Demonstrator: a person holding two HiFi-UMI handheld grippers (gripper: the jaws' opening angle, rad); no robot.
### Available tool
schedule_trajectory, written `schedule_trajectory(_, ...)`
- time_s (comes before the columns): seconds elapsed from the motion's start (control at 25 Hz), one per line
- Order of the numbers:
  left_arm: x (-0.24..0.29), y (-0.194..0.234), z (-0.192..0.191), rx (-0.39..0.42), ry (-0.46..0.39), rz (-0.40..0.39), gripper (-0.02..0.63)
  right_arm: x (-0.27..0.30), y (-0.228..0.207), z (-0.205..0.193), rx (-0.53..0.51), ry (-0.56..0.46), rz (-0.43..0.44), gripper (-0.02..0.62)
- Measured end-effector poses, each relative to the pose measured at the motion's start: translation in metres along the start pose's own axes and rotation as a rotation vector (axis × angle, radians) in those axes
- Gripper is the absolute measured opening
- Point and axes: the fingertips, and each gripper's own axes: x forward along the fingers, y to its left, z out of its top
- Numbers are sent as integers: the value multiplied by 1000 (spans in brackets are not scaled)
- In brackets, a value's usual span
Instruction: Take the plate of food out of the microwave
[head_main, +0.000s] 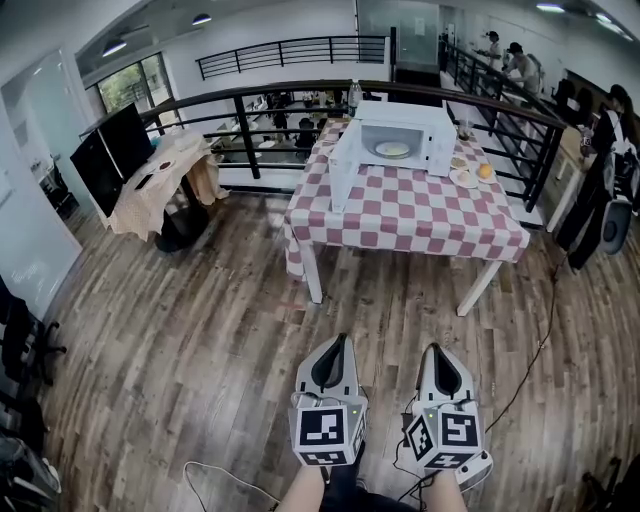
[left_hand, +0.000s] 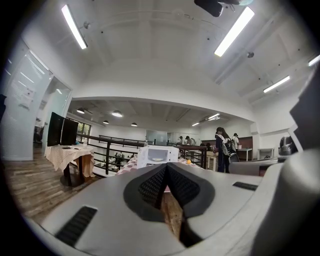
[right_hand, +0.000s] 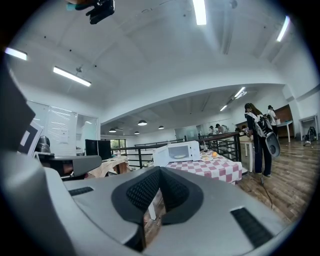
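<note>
Plainly, the left gripper (head_main: 340, 342) and the right gripper (head_main: 434, 350) are both closed on nothing, since the plate (head_main: 392, 150) waits in the open microwave (head_main: 436, 140), well ahead of their fingers (head_main: 333, 362).

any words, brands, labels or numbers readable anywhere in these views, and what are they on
No text can be read in any view.
Microwave: any brand or panel print is too small to read.
Marker cube on the left hand-held gripper, and the one on the right hand-held gripper: black-and-white square patterns only, no letters.
Wall notices in the left gripper view: print blurred.
Posted sheet in the right gripper view: print blurred.
</note>
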Motion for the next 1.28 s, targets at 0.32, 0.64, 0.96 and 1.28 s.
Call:
schedule_trajectory(0.32,67,24,1,-14,9,-23,11,68,-2,4,-12,16,-5,-8)
schedule_trajectory(0.64,129,57,6,-27,19,-25,11,137,-1,15,-11,15,-17,-8)
schedule_trajectory(0.96,179,82,7,-32,23,-43,11,191,2,20,-6,12,-28,-8)
schedule_trajectory(1.28,215,92,2,-53,33,-64,11,223,-1,19,-8,23,-38,-8)
